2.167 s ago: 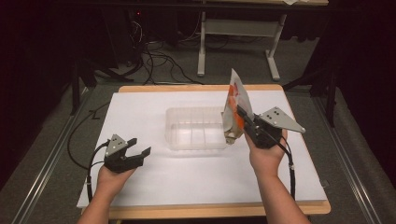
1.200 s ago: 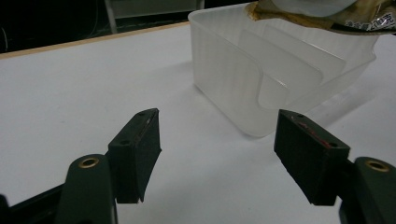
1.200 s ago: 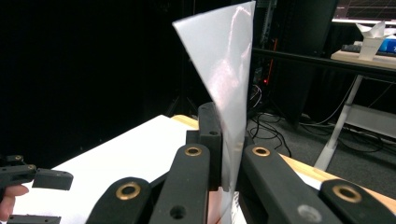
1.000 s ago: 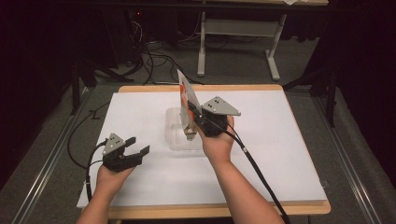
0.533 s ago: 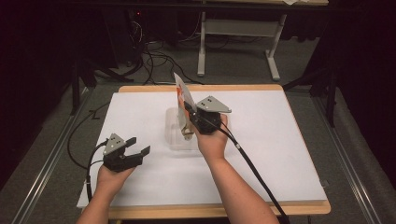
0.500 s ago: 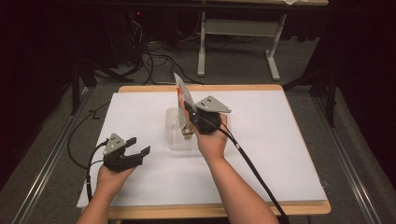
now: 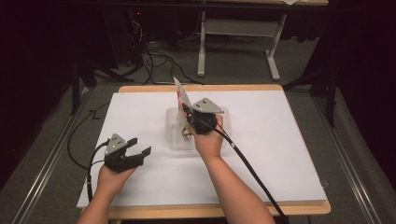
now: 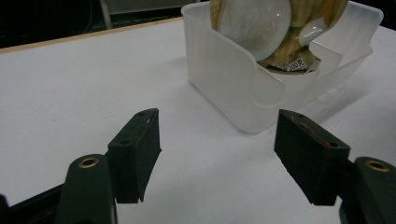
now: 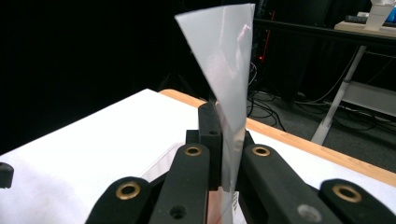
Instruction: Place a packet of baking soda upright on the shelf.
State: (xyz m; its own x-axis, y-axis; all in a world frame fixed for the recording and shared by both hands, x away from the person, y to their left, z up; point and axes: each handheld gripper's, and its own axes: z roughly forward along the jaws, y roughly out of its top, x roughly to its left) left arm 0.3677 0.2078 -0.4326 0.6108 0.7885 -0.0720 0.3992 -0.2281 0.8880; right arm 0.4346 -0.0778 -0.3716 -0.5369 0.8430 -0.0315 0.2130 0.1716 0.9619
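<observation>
A tub [image 7: 173, 138] sits at the middle of the counter [image 7: 289, 154]. The packet [image 7: 182, 97] stands upright in the tub, clamped by the right gripper [image 7: 189, 114] above it. The left gripper [image 7: 140, 147] rests on the counter, left of the tub and nearer the person.

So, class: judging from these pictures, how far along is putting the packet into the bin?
Done: the packet is picked up, pinched in the shut right gripper, and its lower end already sits inside the bin. In hand: lowering it in, the packet upright. Left: letting go and pulling the hand away. The left gripper rests open on the table, apart from the bin.
</observation>
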